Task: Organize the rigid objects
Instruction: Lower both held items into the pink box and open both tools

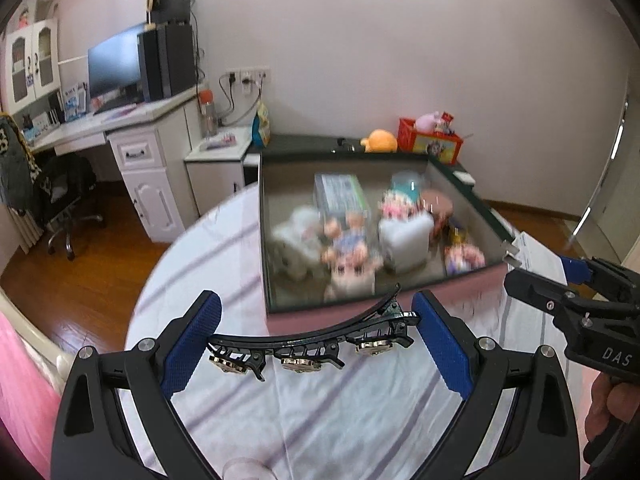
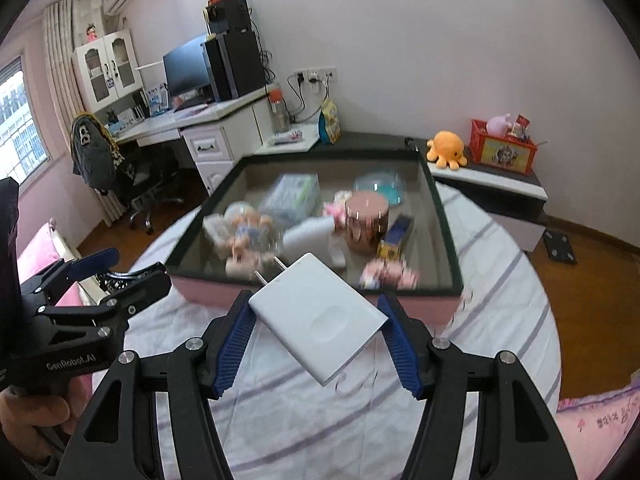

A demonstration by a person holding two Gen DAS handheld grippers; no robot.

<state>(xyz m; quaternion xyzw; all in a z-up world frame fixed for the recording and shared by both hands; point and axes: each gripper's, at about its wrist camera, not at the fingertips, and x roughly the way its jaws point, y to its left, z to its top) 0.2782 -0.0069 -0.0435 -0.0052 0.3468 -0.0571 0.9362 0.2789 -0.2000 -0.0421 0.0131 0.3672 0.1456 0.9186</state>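
Note:
My left gripper (image 1: 316,340) is shut on a long black hair clip (image 1: 312,340) with metal studs, held crosswise above the striped cloth just short of the box. My right gripper (image 2: 318,324) is shut on a flat white charger plug (image 2: 316,316) whose two prongs point toward the box. The open pink box (image 1: 464,283) with a dark rim lies ahead; it also shows in the right wrist view (image 2: 440,200). It holds several blurred toys, a white charger (image 1: 404,240), a copper tin (image 2: 366,216) and a plastic packet (image 2: 292,196).
The box sits on a round table with a white striped cloth (image 2: 500,280). The right gripper appears at the right edge of the left wrist view (image 1: 576,292); the left gripper appears at the left of the right wrist view (image 2: 92,292). A desk (image 2: 208,120), an office chair (image 2: 140,176) and a low cabinet (image 2: 492,180) with an orange plush stand behind.

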